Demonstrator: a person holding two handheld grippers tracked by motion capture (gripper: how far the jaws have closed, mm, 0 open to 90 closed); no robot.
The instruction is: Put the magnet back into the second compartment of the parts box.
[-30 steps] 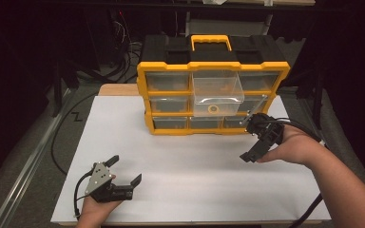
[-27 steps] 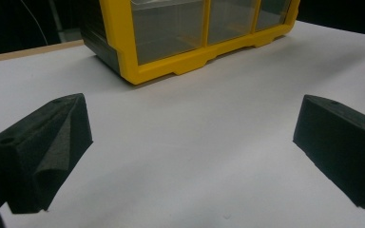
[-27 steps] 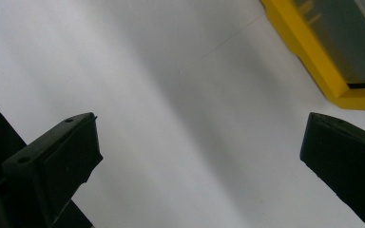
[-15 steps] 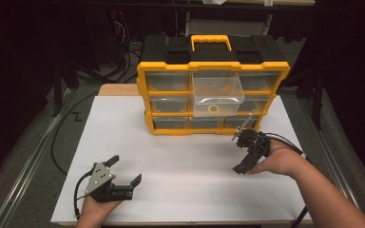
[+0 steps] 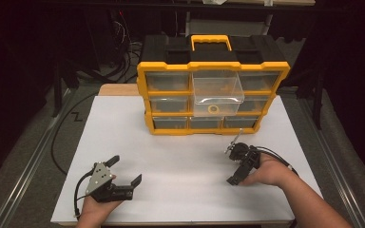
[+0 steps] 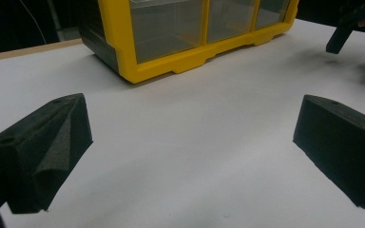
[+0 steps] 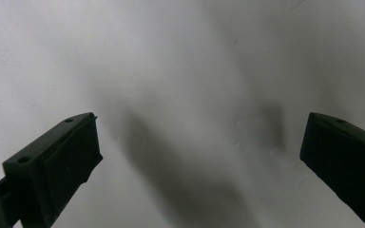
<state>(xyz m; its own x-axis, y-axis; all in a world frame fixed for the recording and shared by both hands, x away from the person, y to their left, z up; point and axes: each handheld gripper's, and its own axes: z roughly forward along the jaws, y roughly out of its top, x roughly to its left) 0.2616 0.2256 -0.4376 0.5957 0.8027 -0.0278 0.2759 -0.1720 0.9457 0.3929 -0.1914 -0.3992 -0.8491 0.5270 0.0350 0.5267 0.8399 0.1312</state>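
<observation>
The drawer [image 5: 217, 93] stood pulled out of the organizer [image 5: 213, 90], top row, middle. Both grippers sat in front of the organizer on the mat [image 5: 180, 156], jaws wide and empty: left [image 5: 123, 172], right [image 5: 234, 164]. Judged step: drawer access; next move likely calls for reaching into it

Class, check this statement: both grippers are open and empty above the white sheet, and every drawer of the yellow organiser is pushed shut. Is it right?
Not quite. One drawer, the clear one in the middle of the yellow organiser, is pulled out, as the high view shows. The rest holds: the left gripper and right gripper are open and empty above the white sheet.
</observation>
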